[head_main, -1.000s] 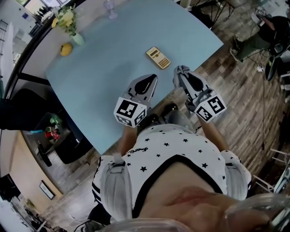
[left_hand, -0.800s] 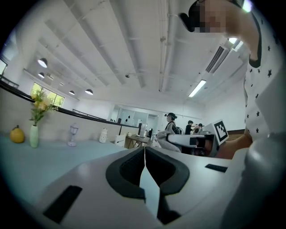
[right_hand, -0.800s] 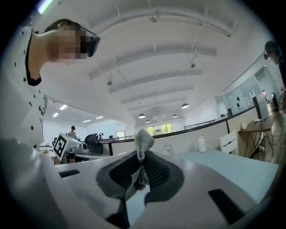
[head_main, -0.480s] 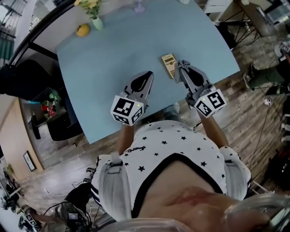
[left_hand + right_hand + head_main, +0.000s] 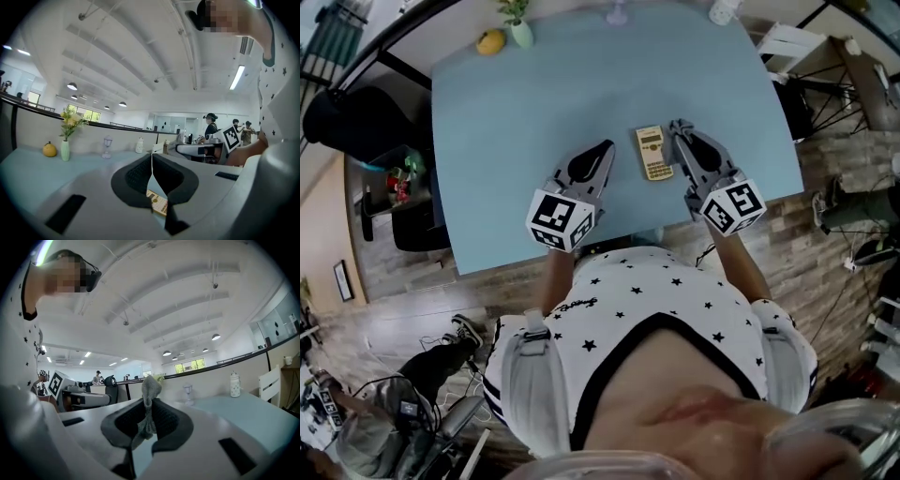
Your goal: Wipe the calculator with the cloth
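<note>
Largely the cloth (image 5: 151,384) hides in the right gripper (image 5: 678,131).

A white shirt (image 5: 649,302) dotted with small black stars, black-trimmed neckline, grey shoulder straps (image 5: 536,380). The left gripper (image 5: 605,146) and right gripper (image 5: 677,126) are grey, dark-lined, each bearing a white cube (image 5: 561,221) with black square markers.

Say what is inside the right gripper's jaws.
The right gripper is shut on the grey cloth, whose bunched end sticks out past the tips. The pinched part is covered by the jaws.
</note>
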Available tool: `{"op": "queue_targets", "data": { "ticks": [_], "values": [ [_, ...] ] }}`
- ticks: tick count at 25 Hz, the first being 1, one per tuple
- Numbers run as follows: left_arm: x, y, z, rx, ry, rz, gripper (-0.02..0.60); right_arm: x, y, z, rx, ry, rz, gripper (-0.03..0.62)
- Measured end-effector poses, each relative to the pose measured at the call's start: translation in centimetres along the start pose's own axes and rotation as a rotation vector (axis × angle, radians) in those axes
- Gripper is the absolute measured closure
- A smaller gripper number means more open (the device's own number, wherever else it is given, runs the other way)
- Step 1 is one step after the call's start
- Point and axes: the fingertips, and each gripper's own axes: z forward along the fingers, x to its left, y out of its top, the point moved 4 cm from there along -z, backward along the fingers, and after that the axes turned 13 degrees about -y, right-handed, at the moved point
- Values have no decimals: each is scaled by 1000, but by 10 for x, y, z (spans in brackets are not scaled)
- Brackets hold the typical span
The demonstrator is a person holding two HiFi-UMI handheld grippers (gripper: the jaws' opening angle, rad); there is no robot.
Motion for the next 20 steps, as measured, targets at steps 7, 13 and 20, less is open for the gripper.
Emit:
{"op": "queue_targets", "data": {
  "ticks": [7, 13, 20],
  "values": [
    [7, -8, 12, 22, 129, -12, 551, -25, -24, 34, 105, 90, -23, 554],
    [14, -6, 16, 48, 230, 1, 551, -38, -59, 69, 226, 147, -55, 554],
    [7, -7, 0, 39, 363, -9, 551, -32, -107, 97, 374, 213, -115, 553]
  ]
}}
